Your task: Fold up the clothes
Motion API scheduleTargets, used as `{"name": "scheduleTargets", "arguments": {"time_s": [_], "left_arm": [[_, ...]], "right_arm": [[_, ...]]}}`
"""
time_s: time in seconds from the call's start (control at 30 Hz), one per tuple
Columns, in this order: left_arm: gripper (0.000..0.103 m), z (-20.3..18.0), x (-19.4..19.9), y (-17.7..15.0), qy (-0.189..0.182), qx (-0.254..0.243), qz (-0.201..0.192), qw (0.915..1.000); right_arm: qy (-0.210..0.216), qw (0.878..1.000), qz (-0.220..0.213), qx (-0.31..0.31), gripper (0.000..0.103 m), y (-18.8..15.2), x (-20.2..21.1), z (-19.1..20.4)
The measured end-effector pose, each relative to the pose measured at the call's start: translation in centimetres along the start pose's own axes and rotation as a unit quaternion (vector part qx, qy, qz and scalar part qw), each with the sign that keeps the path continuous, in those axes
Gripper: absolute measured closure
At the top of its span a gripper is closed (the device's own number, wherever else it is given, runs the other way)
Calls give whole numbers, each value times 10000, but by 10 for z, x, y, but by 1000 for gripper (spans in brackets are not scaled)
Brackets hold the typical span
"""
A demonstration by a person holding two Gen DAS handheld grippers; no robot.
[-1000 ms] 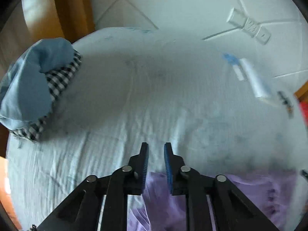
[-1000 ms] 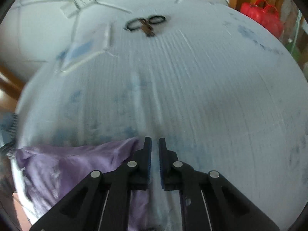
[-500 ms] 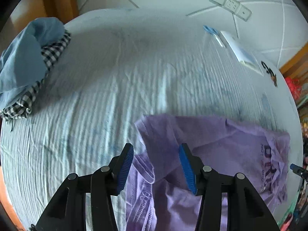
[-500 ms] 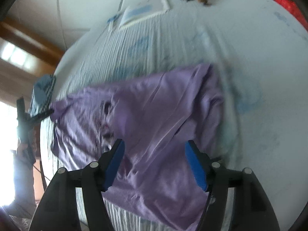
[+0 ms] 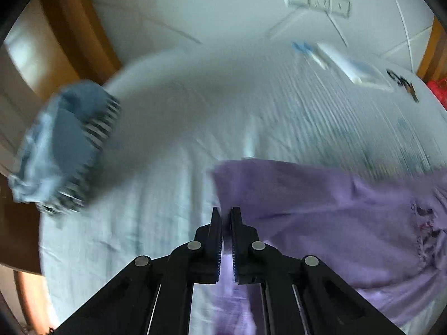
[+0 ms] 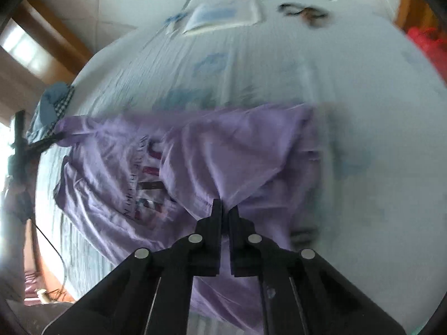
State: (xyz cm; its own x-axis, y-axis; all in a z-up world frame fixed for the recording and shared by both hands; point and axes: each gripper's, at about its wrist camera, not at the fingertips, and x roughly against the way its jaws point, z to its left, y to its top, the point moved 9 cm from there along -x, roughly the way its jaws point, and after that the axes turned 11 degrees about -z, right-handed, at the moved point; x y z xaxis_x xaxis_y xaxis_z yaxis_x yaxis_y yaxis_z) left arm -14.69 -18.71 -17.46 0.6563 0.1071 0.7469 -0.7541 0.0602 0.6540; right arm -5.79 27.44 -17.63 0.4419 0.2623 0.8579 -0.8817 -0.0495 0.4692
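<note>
Meanwhile, the wrinkled lilac cotton T-shirt with dark printed lettering (image 6: 201,150) lay spread across the near part of the pale blue-white bedsheet (image 5: 178,128), reaching toward the sheet's near edge. The left gripper (image 5: 226,212), its black jaws pressed together, pinched the shirt's left edge, where the purple cloth ended against bare sheet. The right gripper (image 6: 225,208) was likewise squeezed tight on a bunched fold of the same shirt, the fabric gathering into creases that ran up from its tips. At the sheet's far left corner sat a heap of clothes, a blue garment over a black-and-white checked one (image 5: 67,145), well apart from the shirt. Along the far edge lay a flat white packet with blue print (image 6: 223,16), and just beside it a pair of dark-framed spectacles (image 6: 304,11). Both views were blurred, so finer details could not be told.
</note>
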Motion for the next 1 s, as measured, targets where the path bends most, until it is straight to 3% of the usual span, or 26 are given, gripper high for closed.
{"name": "scheduleTargets", "arguments": {"time_s": [0.07,0.13,0.23,0.3,0.33,0.37,0.43,0.47,0.57,0.77,0.83,1.0], "left_arm": [[93,10,2,-8,-75,93,87,9999],[92,14,-3,-28,-339,271,450,9980],[91,13,0,-42,-799,823,821,9900],[88,11,17,-33,-1302,1355,694,9797],[79,10,25,-26,-1453,1487,573,9765],[72,10,32,-18,-1468,1517,457,9764],[45,11,39,0,-1191,1380,289,9828],[43,9,38,6,-1108,1297,247,9850],[43,-1,20,10,-857,1064,423,9897],[43,-42,-9,-16,-1121,724,904,9869],[43,-42,-18,-32,-973,633,1070,9875],[38,-17,-36,-59,-519,700,1227,9886]], "right_arm": [[-107,9998,138,-86,99,-12,4,-17],[-178,9987,468,-127,99,-31,-4,-31],[-210,9970,723,-191,96,-50,-13,-36],[-229,9974,642,-234,94,-50,-11,-36],[-223,9979,550,-276,93,-47,-7,-36],[-221,9982,453,-315,93,-42,-3,-38],[-295,9986,268,-339,91,-31,6,-42],[-323,9987,192,-351,89,-26,8,-42],[-253,9984,-38,-502,81,-7,11,-43],[270,9974,-193,-637,80,31,-15,-27],[391,9974,-110,-589,80,37,-32,-17],[-61,9983,102,-575,80,43,-70,-36]]}}
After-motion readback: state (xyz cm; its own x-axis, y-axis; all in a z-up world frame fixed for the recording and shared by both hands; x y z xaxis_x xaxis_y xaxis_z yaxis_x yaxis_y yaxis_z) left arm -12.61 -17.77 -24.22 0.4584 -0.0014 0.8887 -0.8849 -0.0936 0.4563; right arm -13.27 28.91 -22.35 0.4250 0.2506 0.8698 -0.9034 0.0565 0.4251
